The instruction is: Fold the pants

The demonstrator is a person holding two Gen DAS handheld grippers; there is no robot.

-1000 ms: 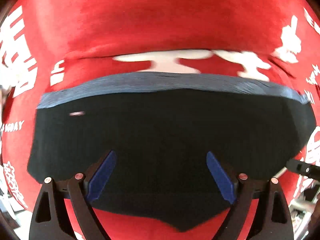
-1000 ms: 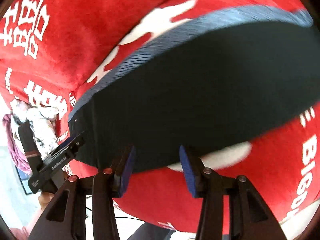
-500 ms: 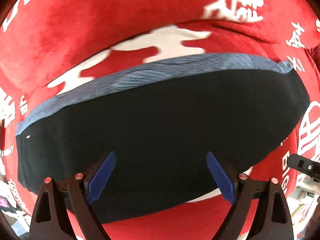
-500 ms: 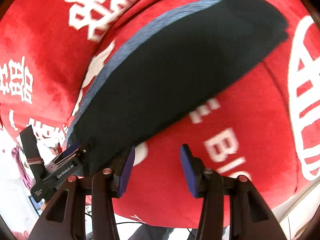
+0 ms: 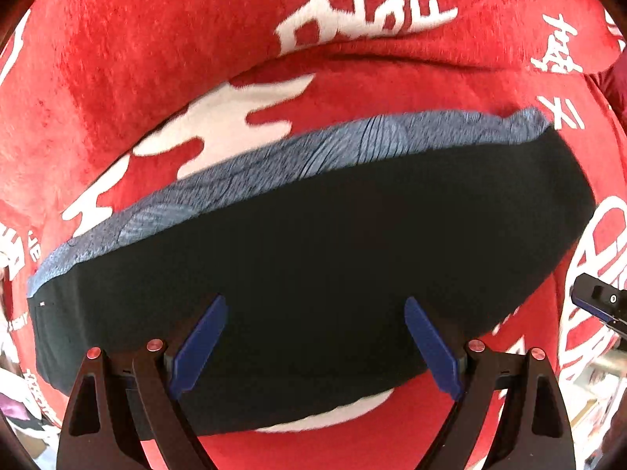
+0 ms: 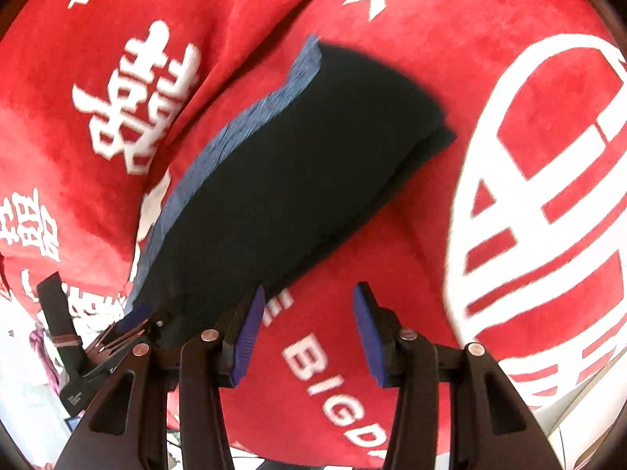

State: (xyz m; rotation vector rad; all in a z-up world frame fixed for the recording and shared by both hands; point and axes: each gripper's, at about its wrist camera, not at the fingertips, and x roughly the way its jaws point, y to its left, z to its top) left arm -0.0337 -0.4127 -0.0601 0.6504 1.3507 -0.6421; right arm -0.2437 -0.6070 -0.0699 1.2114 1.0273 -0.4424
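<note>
Left gripper (image 5: 313,346) jaws spread wide, empty, poised over dark folded pants (image 5: 313,266) lying flat on red blanket (image 5: 137,78), grey-blue waistband (image 5: 298,156) along far edge; right gripper (image 6: 307,337) jaws also apart, empty, over bare blanket just right of pants.

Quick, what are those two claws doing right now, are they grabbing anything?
Left claw: open, empty, above the folded pants.
Right claw: open, empty, over the red blanket.
</note>
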